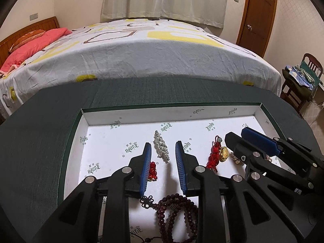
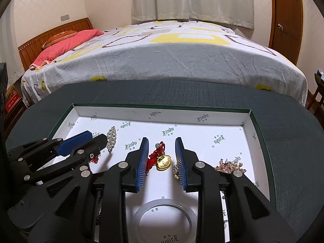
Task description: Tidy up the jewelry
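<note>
A white box tray (image 1: 141, 119) (image 2: 162, 113) holds the jewelry. My left gripper (image 1: 163, 147) is open and empty over it; a rhinestone hair clip (image 1: 161, 147) (image 2: 111, 135) lies between and just beyond its fingertips. A small red knot charm (image 1: 152, 171) lies by its left finger, and dark red prayer beads (image 1: 178, 212) lie below. My right gripper (image 2: 162, 143) (image 1: 241, 136) is open and empty, with a gold lock pendant on red cord (image 2: 163, 162) (image 1: 223, 154) between its fingers. A clear bangle (image 2: 165, 218) lies below, and a rose-gold piece (image 2: 230, 165) to its right.
The tray sits on a dark green cloth surface (image 1: 40, 131) (image 2: 283, 121). A bed with a patterned sheet (image 1: 151, 54) (image 2: 172, 60) lies behind. A wooden chair with clothes (image 1: 301, 77) stands at the right, near a brown door (image 1: 257, 14).
</note>
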Action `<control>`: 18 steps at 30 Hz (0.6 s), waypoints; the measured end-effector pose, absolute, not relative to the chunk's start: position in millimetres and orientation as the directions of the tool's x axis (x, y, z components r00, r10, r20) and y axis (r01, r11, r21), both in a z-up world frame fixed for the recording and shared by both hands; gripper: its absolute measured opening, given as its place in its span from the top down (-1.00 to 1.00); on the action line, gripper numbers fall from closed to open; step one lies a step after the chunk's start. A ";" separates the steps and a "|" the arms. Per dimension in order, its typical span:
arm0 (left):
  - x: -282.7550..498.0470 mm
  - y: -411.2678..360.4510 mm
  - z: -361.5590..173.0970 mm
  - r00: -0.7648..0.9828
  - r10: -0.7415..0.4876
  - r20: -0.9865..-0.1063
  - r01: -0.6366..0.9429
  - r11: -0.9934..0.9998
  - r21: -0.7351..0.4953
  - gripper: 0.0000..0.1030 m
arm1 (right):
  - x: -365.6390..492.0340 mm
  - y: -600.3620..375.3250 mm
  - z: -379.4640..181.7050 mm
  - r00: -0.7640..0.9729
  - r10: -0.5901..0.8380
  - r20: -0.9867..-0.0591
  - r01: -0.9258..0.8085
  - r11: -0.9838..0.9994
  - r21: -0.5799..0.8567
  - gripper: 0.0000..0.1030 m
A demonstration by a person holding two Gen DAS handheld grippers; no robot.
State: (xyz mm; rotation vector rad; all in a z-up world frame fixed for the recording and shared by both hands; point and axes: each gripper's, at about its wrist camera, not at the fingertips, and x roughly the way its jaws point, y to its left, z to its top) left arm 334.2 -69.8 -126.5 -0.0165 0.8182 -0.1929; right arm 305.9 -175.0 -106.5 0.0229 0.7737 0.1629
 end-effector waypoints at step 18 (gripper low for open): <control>292.1 -51.0 -103.8 0.746 -0.131 -0.653 0.117 0.991 -0.065 -0.27 | 272.6 -193.9 -88.0 0.753 0.114 -0.648 -0.103 0.993 0.055 -0.18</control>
